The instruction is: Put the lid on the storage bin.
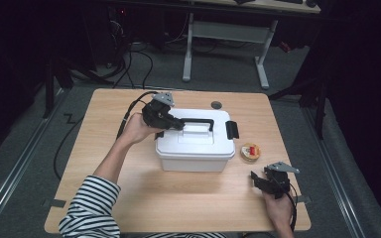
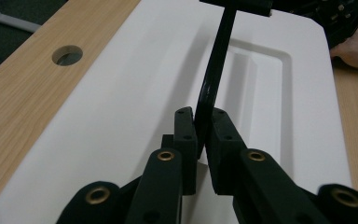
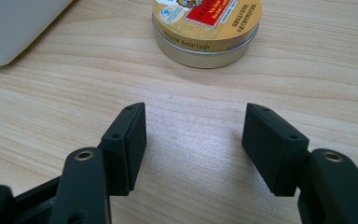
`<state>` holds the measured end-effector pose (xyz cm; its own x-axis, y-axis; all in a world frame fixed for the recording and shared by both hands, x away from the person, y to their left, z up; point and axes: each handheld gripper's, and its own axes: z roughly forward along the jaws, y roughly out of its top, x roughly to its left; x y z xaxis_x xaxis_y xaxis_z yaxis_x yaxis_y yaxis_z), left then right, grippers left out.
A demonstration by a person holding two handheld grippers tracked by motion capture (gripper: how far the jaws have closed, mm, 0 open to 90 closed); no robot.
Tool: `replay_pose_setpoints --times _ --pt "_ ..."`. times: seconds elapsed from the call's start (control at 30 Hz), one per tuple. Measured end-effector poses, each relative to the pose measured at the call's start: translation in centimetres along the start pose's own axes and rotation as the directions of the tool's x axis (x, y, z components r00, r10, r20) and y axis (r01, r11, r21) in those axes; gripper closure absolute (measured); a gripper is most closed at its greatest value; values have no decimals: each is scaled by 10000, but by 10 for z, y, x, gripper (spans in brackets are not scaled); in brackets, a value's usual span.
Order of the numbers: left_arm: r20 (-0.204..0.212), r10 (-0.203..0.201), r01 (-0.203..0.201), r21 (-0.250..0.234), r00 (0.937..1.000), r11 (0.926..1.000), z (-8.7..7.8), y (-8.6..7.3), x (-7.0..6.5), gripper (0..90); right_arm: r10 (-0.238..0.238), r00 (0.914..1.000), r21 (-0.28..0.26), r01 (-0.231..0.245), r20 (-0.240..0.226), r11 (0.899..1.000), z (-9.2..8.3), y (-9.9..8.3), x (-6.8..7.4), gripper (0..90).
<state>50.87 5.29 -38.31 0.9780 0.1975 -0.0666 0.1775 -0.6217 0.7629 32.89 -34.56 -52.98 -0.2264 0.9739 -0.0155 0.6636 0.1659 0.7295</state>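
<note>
The left gripper (image 1: 171, 123) is pinching the black carry handle (image 1: 197, 122) of the white plastic storage box (image 1: 194, 146), its two pads pressed against either side of the handle's thin bar at the end nearest the left hand (image 1: 138, 129). In the left gripper view the handle (image 2: 213, 77) is running straight away from between the closed jaws, with the box's white lid (image 2: 121, 107) lying directly beneath them and its recessed panel just to one side of the bar. The box is sitting in the middle of the wooden table (image 1: 129, 198), with a black latch (image 1: 232, 130) on the end that faces away from the left gripper. The right gripper (image 1: 263, 181) is hovering low over the table with its jaws spread and nothing between them. Just ahead of those spread jaws a round candy tin (image 3: 206, 28) is resting on the wood, near the box's corner (image 3: 14, 28) but apart from it.
</note>
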Motion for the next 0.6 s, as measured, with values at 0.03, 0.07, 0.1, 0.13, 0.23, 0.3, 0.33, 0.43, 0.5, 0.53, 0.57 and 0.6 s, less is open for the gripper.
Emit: replay_pose_setpoints --times 0.03,0.07,0.1,0.13,0.23,0.3,0.33,0.43,0.5,0.53,0.57,0.6 --pt "6 -22 22 -26 10000 10000 0 0 0 836 -2 10000 -3 2 1 10000 0 0 0 401" --pt "10 -16 16 -26 10000 10000 0 1 0 836 -6 10000 -3 6 1 10000 0 0 0 401" --pt "22 8 -9 48 10000 10000 -1 1 0 836 -9 10000 -3 9 -2 10000 0 0 0 401" --pt "18 52 -52 136 10000 9999 -1 3 0 836 -5 10000 0 5 -1 10000 0 0 0 401" --pt "-27 186 -186 197 9998 9996 -2 9 -2 836 -8 10000 2 8 -3 10000 0 0 0 401" --pt "-64 253 -251 218 9997 9994 -3 12 -4 837 -12 10000 14 12 1 10000 0 0 0 401" --pt "-37 252 -251 208 9997 9995 -3 12 -4 837 -6 10000 0 6 -4 10000 0 0 0 401" --pt "-36 260 -259 198 9997 9995 -5 12 -4 837 -43 10000 -7 43 -13 10000 0 0 0 399" --pt "-39 232 -231 163 9997 9996 -6 12 -4 838 -54 10000 -15 54 -16 10000 0 0 0 399" --pt "-23 203 -203 103 9998 9997 -7 12 -4 838 -54 10000 -15 54 -16 10000 0 0 0 399" --pt "-2 182 -182 23 9998 9998 -7 12 -4 838 -56 10000 -16 56 -14 10000 0 0 0 399" --pt "8 199 -199 -11 9998 9998 -8 12 -4 839 -58 10000 -14 58 -14 10000 0 0 0 399"
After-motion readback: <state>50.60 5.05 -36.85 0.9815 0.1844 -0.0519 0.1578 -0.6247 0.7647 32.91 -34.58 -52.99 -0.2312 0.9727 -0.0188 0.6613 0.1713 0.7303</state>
